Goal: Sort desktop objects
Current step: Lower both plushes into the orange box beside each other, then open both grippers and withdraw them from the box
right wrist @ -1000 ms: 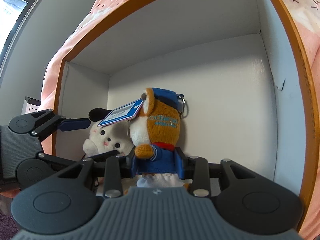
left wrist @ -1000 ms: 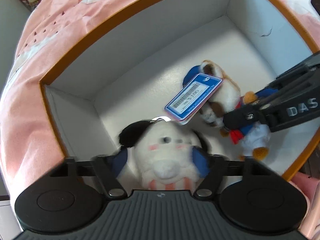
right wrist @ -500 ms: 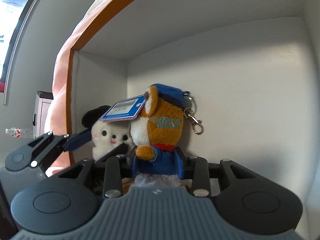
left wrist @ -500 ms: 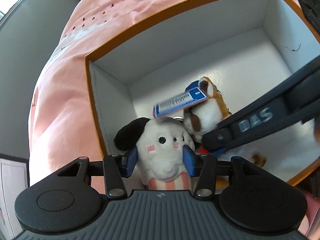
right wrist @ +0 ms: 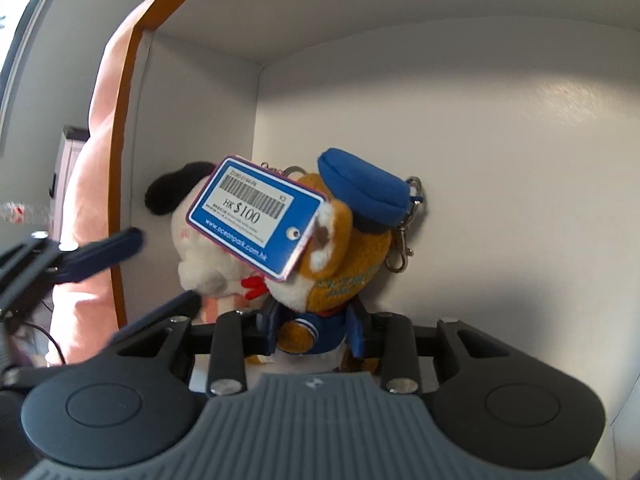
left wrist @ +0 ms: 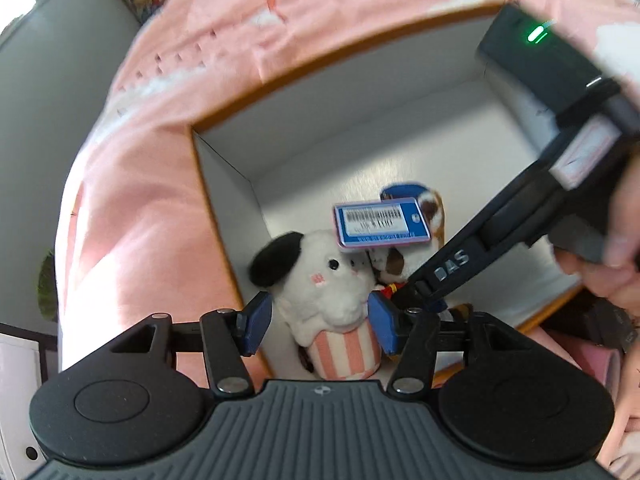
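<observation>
A white plush dog (left wrist: 324, 292) with a black ear and striped pink cup base stands in the near left corner of the white box (left wrist: 420, 160). My left gripper (left wrist: 318, 322) is open, its blue pads apart from the dog's sides. My right gripper (right wrist: 314, 330) is shut on a brown plush bear (right wrist: 344, 264) in a blue cap and sailor shirt, with a blue price tag (right wrist: 256, 218). The bear (left wrist: 416, 240) stands beside the dog (right wrist: 188, 248); the right gripper shows in the left wrist view (left wrist: 412, 294). The left gripper's fingers (right wrist: 104, 256) show in the right wrist view.
The box has an orange rim (left wrist: 336, 60) and sits on a pink patterned cloth (left wrist: 140, 200). The box's white walls (right wrist: 480, 160) close in behind and to the right of the bear. A hand (left wrist: 616, 248) holds the right gripper.
My left gripper has opened and let go of the white dog, drawing back a little. My right gripper has stayed shut on the bear and pushed deeper into the box.
</observation>
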A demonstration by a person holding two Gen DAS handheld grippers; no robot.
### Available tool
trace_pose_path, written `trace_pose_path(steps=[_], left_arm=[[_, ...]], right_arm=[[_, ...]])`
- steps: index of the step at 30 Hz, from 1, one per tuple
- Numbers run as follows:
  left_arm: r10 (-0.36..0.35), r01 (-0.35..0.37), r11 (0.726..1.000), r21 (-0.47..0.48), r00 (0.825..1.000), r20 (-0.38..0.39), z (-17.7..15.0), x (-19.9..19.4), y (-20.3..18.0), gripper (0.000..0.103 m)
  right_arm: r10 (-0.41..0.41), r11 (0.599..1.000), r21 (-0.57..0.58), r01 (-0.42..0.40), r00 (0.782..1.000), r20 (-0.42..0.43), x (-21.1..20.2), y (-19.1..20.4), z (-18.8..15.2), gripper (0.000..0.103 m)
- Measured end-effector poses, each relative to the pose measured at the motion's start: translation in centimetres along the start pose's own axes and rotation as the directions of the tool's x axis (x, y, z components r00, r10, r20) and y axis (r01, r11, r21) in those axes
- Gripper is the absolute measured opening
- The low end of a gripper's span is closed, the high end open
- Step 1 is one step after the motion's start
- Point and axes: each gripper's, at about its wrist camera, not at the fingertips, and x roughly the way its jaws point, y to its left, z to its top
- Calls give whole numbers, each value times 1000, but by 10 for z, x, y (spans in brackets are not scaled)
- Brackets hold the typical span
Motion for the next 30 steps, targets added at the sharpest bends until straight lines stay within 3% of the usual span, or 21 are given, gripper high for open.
trace_pose_path(steps=[8, 14, 22, 24, 26, 30], left_arm=[[45, -41, 998, -56, 997, 64, -12, -11, 1, 62], [18, -3, 986, -165, 996, 90, -15, -18, 13, 62], [-87, 104, 927, -361, 994, 65, -12, -64, 31, 64], [-97, 114, 910, -398, 993, 62, -11, -76, 30, 65], [-108, 121, 903, -413, 993, 55, -11, -89, 26, 66], [-111, 90, 910, -405, 993, -29, -6, -105, 14, 68]], right_arm=[[-74, 995, -72, 76, 997, 36, -3, 19, -8, 41], [-119, 983, -129, 131, 989, 93, -19, 32, -23, 50], [-178, 959, -180, 217, 961, 212, -54, 38, -55, 59], [-178, 955, -188, 230, 949, 261, -81, 27, -77, 62], [-175, 948, -203, 245, 935, 310, -103, 17, -71, 63], [-120, 945, -238, 223, 916, 383, -130, -1, -97, 69]])
